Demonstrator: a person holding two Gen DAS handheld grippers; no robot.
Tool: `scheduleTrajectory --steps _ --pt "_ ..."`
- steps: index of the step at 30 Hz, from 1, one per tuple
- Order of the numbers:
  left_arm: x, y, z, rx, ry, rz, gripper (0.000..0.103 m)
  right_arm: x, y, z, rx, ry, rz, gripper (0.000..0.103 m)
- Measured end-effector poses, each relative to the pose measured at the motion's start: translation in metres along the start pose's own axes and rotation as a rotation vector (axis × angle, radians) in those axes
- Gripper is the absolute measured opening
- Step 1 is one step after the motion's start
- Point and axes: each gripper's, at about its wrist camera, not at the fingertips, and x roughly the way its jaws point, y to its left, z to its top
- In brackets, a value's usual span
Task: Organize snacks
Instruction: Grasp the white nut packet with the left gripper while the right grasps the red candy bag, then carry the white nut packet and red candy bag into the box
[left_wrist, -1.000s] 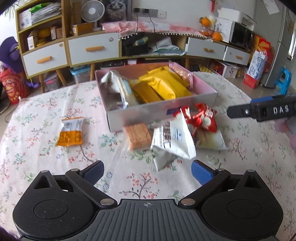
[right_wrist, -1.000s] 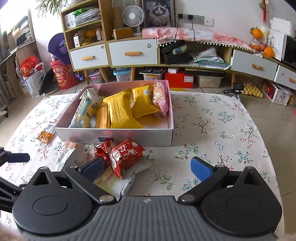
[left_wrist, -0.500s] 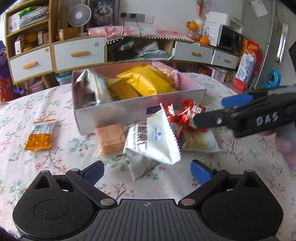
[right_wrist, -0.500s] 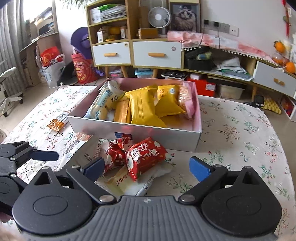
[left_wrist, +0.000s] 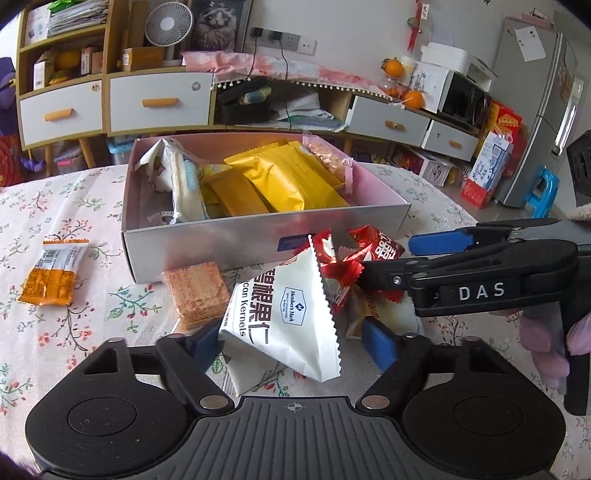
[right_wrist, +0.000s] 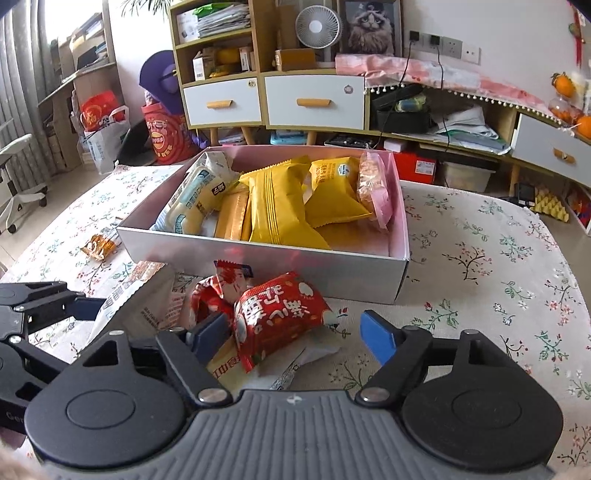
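An open box (left_wrist: 207, 240) (right_wrist: 280, 266) on the floral table holds several yellow and pale snack packs. In front of it lie a white pecan-kernel bag (left_wrist: 288, 314) (right_wrist: 136, 299), red packets (left_wrist: 343, 273) (right_wrist: 277, 317), a cracker pack (left_wrist: 197, 291) and a cream pack under the red ones. My left gripper (left_wrist: 295, 339) is open with its fingers on either side of the white bag. My right gripper (right_wrist: 291, 332) is open around the larger red packet; it also shows in the left wrist view (left_wrist: 461, 269), reaching in from the right.
An orange snack packet (left_wrist: 53, 273) (right_wrist: 99, 245) lies on the tablecloth left of the box. Cabinets with drawers, a fan and clutter stand behind the table. A fridge (left_wrist: 532, 110) stands at the far right.
Both grippers have moved forward and lower onto the pile in front of the box. The left now straddles the white bag, the right straddles the red packet. Both stay open.
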Motion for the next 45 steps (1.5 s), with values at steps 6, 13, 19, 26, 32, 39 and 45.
scheduleTrajectory --steps 6,13,19,26,32,39,45 --pt "-0.002 0.002 0.003 -0.024 -0.007 0.020 0.058 0.000 0.007 0.000 -0.029 0.002 0.021 0.066" --pt "-0.005 0.003 0.004 -0.025 -0.002 0.022 0.058 0.001 0.010 0.001 -0.058 0.006 0.020 0.059" --pt "-0.007 0.001 0.005 -0.021 0.005 0.020 0.057 0.002 0.013 0.003 -0.079 0.009 0.006 0.048" --pt "-0.011 0.003 0.009 -0.034 0.008 0.014 0.057 -0.002 0.013 0.005 -0.095 0.000 0.006 0.042" --pt "-0.015 0.004 0.013 -0.050 0.010 0.006 0.057 -0.005 0.007 0.008 -0.063 -0.012 0.011 0.042" --pt "-0.021 0.002 0.017 -0.061 0.021 -0.020 0.057 -0.010 0.002 0.013 -0.016 -0.033 0.024 0.042" --pt "-0.027 -0.004 0.025 -0.075 0.000 -0.025 0.057 -0.012 -0.004 0.019 0.016 -0.051 0.018 0.042"
